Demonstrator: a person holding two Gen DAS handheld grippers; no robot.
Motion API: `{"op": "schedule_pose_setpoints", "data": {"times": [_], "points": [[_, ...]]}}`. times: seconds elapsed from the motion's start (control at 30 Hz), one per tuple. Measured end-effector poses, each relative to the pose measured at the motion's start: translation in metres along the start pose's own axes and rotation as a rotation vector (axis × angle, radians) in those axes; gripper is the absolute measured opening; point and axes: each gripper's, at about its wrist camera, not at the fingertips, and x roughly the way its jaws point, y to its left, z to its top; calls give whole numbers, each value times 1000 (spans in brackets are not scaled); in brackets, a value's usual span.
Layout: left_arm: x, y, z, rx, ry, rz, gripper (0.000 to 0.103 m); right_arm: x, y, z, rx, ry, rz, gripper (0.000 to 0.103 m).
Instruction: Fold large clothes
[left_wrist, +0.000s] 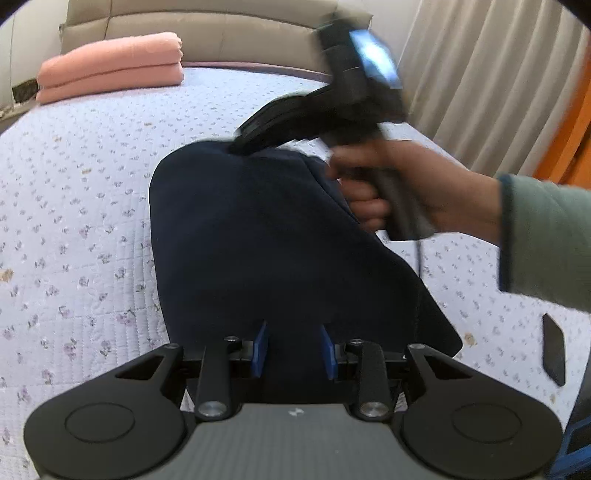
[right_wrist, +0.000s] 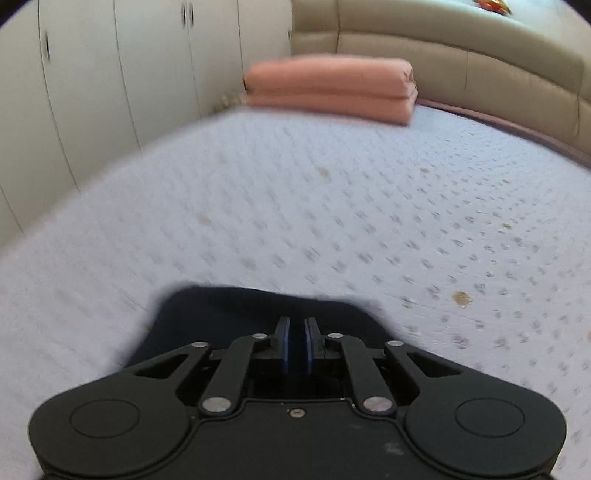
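We are over a bed (left_wrist: 74, 192) covered with a pale quilted spread dotted with small flowers, with a padded beige headboard (left_wrist: 207, 26) behind it, curtains (left_wrist: 491, 85) to one side and pale cupboard doors (right_wrist: 110, 74) on the other. A folded pink blanket (left_wrist: 110, 66) sits near the headboard, well apart from our work. The dark navy garment (left_wrist: 258, 240) lies on the spread in front of us. Our left gripper (left_wrist: 295, 350) hovers at its near edge with the blue pads apart and the cloth between them, though we cannot tell whether they press on it. Our right gripper (right_wrist: 296, 345) is at the far edge of the garment, its pads drawn nearly together over the dark cloth; we cannot tell whether any fabric is caught between them. In the left wrist view, the right hand (left_wrist: 406, 184), in a grey-green sleeve (left_wrist: 546, 240), holds that gripper's handle, blurred.
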Motion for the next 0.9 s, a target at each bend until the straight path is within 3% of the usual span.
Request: {"op": "schedule_pose_setpoints", "data": {"times": [0.03,0.1,0.17,0.33,0.47,0.57,0.63,0.7,0.73,0.8,0.87,0.9], "points": [[0,0,-1,1,-2,2,34,12,-6,-4,0,34,-60,5],[1,1,-2,-2,-3,-1,34,25,-38,-13,111,103,-91,1],[0,0,-4,-1,-5,-6,34,28,-66,-21,188,138,-135,3],[-8,0,-9,16,3,-6,34,-20,-95,-37,250,100,-221,6],[-13,7,-6,-38,10,-19,33,-69,-109,-61,320,78,-211,8],[-17,11,1,-61,11,-19,33,-88,-105,-89,340,109,-213,11],[-20,11,7,-57,8,-10,33,-100,-100,-106,362,140,-201,20],[-24,11,13,-50,-9,-5,34,-116,-97,-117,395,159,-168,43],[-26,12,18,-50,-22,-1,37,-126,-95,-121,416,153,-143,49],[-30,17,28,-65,-49,6,47,-143,-91,-123,456,123,-95,78],[-31,22,38,-76,-81,26,60,-152,-90,-120,496,78,-41,81],[-30,24,44,-80,-92,44,72,-154,-89,-120,517,70,-13,82]]}}
